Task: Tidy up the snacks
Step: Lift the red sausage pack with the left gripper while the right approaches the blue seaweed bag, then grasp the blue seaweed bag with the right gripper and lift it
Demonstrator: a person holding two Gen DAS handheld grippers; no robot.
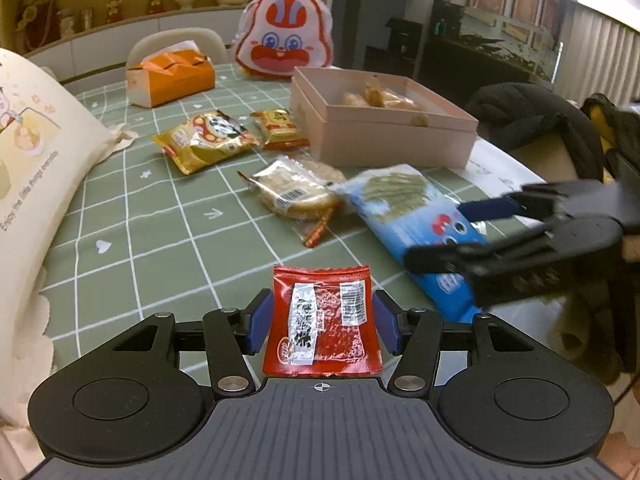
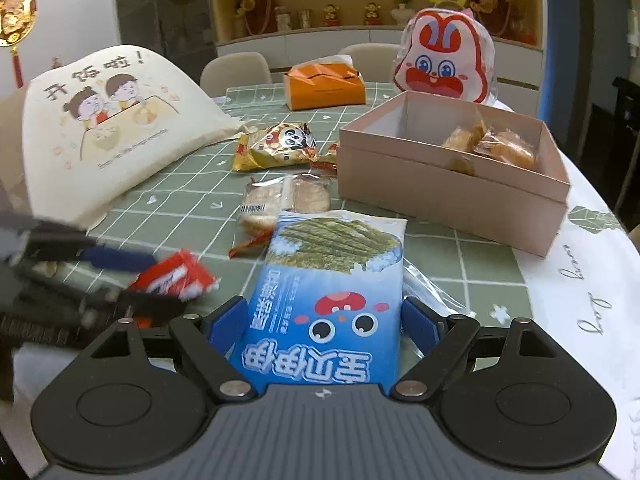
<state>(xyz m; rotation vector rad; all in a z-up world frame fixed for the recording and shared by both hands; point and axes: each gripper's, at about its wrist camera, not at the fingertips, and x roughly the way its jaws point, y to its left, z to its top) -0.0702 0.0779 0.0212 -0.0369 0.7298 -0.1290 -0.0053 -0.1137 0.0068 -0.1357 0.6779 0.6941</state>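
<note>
A: State of the left gripper (image 1: 322,322)?
B: It was clamped on the red snack packet (image 1: 322,320), blue pads against both edges.
A: And the right gripper (image 2: 322,326)?
B: It gripped the blue seaweed snack bag (image 2: 328,300) near its lower end.
A: Remaining items?
B: Ahead of both sat the clear-wrapped rice crackers (image 2: 286,200); beyond, right of them, the pink box (image 2: 452,196) held what were probably pastries (image 2: 494,148).

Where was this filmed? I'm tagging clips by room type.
Probably a home dining room: a table with a green grid tablecloth, dining chairs behind it, and a wall shelf of figurines.
</note>
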